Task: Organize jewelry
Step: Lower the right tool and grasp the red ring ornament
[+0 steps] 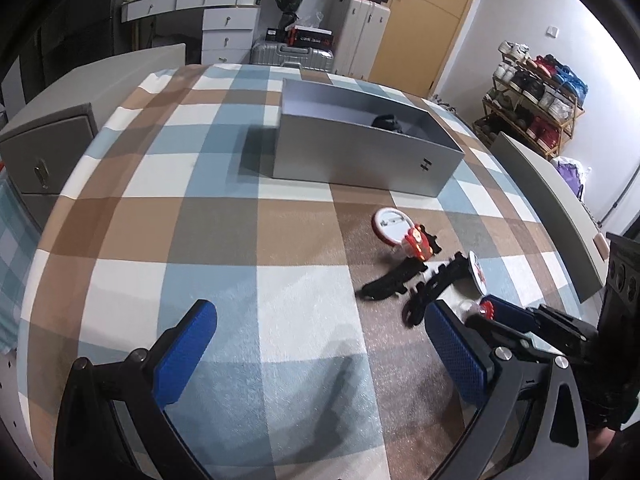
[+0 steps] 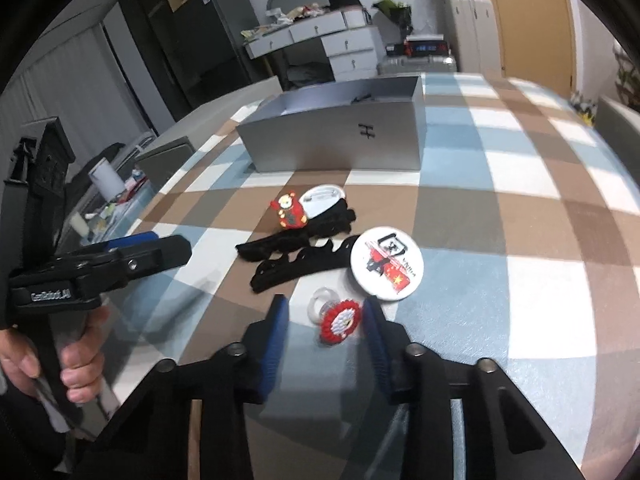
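A grey open box [image 1: 360, 152] [image 2: 340, 140] stands on the checked cloth with a dark item [image 1: 386, 122] inside. In front of it lie a red figurine charm [image 2: 289, 211] [image 1: 418, 242], a face-down round badge [image 2: 322, 199] [image 1: 390, 222], two black hair clips [image 2: 296, 270] [image 1: 394, 282], a printed round badge [image 2: 387, 263] [image 1: 476, 272] and a red-and-white ring [image 2: 338, 318] [image 1: 486, 309]. My right gripper [image 2: 325, 322] is open, its fingers either side of the ring. My left gripper [image 1: 320, 344] is open and empty over the cloth, left of the items.
A grey cabinet [image 1: 44, 160] stands at the table's left edge. A grey board [image 1: 548, 208] lines the right edge. Beyond the table are a white dresser [image 1: 224, 20], suitcases [image 1: 292, 56] and a shoe rack [image 1: 532, 100].
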Tool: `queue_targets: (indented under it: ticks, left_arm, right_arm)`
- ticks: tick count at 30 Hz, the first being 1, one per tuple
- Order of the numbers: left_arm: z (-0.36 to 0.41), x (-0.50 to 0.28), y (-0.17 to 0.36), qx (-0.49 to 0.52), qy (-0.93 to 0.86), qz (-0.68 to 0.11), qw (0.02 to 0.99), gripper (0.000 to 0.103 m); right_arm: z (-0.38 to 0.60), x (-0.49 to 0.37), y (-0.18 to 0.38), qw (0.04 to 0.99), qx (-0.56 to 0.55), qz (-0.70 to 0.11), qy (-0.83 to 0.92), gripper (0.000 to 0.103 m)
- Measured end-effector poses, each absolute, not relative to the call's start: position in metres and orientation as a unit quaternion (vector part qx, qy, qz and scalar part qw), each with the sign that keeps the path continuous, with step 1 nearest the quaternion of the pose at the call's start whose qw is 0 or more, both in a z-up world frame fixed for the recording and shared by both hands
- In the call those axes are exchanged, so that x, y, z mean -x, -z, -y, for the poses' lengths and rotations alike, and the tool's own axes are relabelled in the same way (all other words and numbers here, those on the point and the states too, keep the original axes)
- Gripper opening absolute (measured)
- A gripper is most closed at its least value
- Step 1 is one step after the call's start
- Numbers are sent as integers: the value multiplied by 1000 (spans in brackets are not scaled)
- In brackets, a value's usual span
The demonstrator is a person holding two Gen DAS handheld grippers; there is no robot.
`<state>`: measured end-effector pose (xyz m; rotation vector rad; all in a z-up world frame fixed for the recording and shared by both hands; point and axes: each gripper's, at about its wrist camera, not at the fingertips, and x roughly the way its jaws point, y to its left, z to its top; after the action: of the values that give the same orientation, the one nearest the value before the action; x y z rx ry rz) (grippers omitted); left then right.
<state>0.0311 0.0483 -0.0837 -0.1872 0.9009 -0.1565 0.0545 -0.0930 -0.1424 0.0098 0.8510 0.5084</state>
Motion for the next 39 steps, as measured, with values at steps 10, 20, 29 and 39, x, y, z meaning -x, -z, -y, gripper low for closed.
queue_targets:
  ticks: [10, 20, 29, 39]
  left_arm:
    - [-33, -38, 82, 62, 105, -447, 886, 101]
    - [-18, -69, 82, 58, 157, -460, 872, 101]
    - [-6, -85, 83, 42, 186, -459, 868, 79]
    - [-8, -93, 89, 43, 210, -477, 852, 30]
  right_arm:
    - [103, -47, 140, 881, -2, -400, -253, 20]
    - [115, -44, 130, 890, -7, -377, -255, 20]
    - [134, -50, 129, 891, -36, -378, -249, 20]
    - [139, -54, 132, 888, -43, -379, -258, 20]
